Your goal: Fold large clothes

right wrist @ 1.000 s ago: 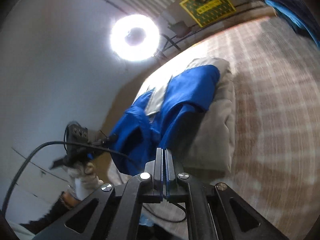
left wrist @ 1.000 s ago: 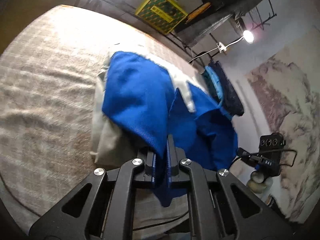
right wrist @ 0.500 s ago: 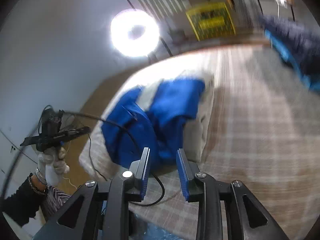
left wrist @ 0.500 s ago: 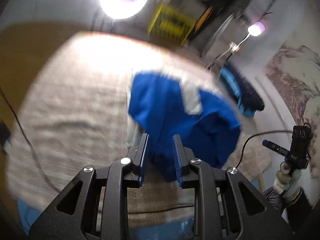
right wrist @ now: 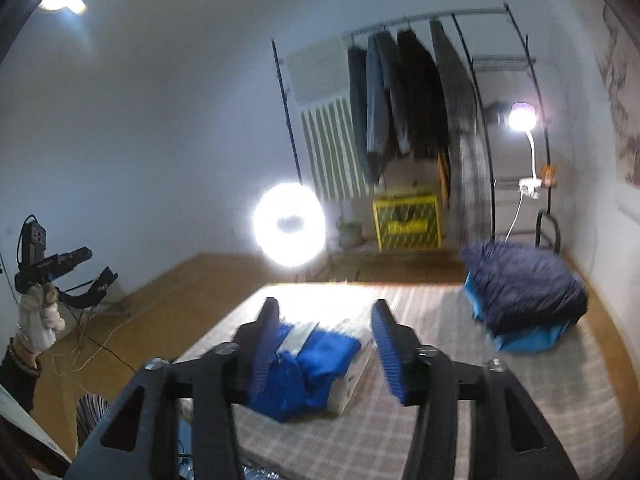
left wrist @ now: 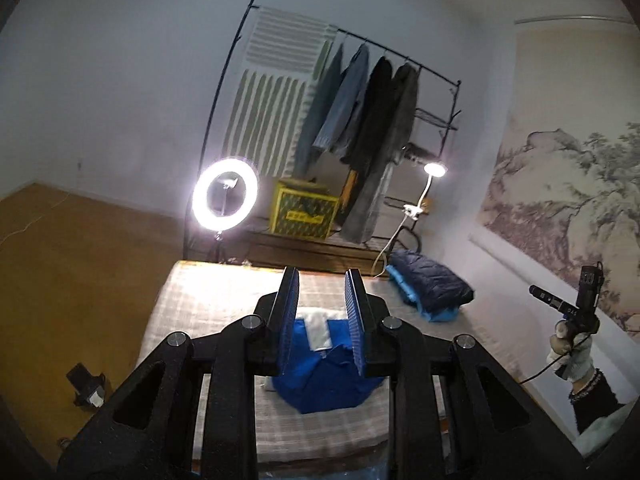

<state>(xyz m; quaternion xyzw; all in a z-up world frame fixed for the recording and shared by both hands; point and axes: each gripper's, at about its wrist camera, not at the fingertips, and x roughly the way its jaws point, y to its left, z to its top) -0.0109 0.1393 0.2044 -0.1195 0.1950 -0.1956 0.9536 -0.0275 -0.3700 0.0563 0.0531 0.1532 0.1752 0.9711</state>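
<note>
left claw (left wrist: 322, 316) open, empty | right claw (right wrist: 326, 340) just opening, empty | blue garment (left wrist: 324, 376) on bed (left wrist: 224, 296), 6 o'clock of ring light (left wrist: 225, 194) | check fold lies flat; regrasp edges, not bulk

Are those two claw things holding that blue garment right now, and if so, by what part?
Neither. The left gripper and right gripper both stand open and empty; their jaws have just been opening. The blue garment lies loose on the bed.

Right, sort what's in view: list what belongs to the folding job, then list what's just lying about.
Part of the job:
- blue garment, lying on the checked bed cover
- left tool, open, nothing in it
- right tool, open, nothing in it

Just lying about:
- navy quilted jacket
- ring light
- yellow crate
- hanging coats
- desk lamp
</note>
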